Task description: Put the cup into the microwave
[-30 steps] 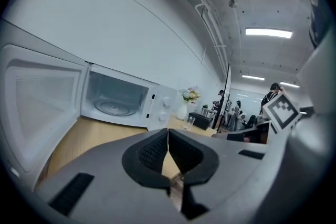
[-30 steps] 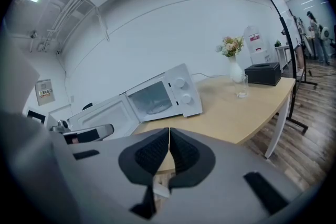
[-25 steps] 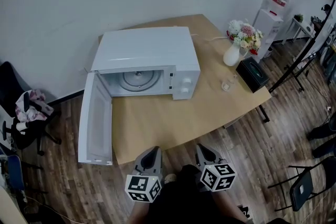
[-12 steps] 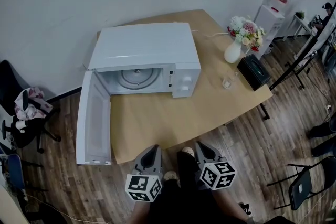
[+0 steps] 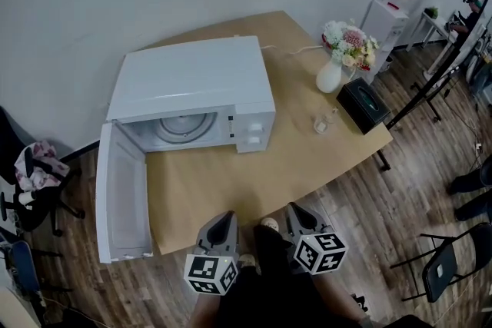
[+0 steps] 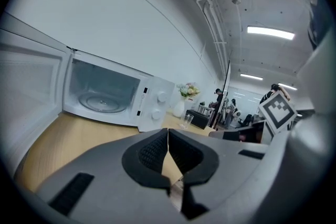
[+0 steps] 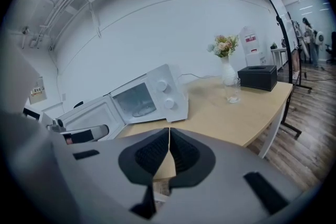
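Note:
A clear glass cup [image 5: 324, 121] [image 7: 232, 89] [image 6: 186, 121] stands on the wooden table [image 5: 231, 180] to the right of the white microwave [image 5: 192, 88] [image 6: 113, 94] [image 7: 152, 93]. The microwave door [image 5: 119, 200] hangs wide open to the left, and the glass turntable shows inside. My left gripper [image 5: 223, 220] [image 6: 168, 131] and right gripper [image 5: 296, 211] [image 7: 169, 131] are both shut and empty. They hover side by side just off the table's near edge, far from the cup.
A white vase of flowers [image 5: 338, 57] and a black tissue box [image 5: 363, 105] sit at the table's right end near the cup. A water dispenser [image 5: 388, 8] stands behind. A chair with clothes [image 5: 31, 180] is at the left and a folding chair [image 5: 442, 273] at the right.
Both grippers have come forward toward the table's near edge, and the head view has shifted so the microwave and table sit further left. The jaws stay shut.

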The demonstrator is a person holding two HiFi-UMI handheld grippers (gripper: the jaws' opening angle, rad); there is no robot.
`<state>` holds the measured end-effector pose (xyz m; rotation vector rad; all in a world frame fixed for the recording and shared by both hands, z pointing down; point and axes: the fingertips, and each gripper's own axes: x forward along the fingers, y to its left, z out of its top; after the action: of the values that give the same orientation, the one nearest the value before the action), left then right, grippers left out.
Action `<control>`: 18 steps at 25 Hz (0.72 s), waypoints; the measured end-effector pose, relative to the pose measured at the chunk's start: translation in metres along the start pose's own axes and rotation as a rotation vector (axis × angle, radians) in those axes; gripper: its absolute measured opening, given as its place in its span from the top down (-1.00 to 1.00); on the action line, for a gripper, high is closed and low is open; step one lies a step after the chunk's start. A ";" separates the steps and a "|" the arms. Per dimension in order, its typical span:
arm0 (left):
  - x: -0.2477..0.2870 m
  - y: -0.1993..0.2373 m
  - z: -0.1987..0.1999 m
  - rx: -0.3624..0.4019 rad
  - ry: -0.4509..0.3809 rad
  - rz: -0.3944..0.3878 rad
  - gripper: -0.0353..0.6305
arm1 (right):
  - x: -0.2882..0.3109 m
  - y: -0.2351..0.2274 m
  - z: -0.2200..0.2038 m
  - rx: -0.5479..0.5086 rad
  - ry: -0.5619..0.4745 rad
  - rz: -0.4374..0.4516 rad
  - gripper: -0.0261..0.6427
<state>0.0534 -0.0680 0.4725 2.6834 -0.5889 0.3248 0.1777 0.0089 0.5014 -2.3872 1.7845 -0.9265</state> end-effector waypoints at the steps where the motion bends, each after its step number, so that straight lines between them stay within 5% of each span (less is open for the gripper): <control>1: 0.006 -0.002 0.001 0.002 0.004 -0.009 0.88 | 0.001 -0.006 0.004 -0.004 -0.005 -0.010 0.94; 18: 0.099 -0.028 0.021 0.046 0.052 -0.110 0.88 | 0.042 -0.112 0.086 -0.055 -0.090 -0.149 0.90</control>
<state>0.1563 -0.0880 0.4740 2.7293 -0.4222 0.3804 0.3224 -0.0174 0.4893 -2.5816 1.6419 -0.7776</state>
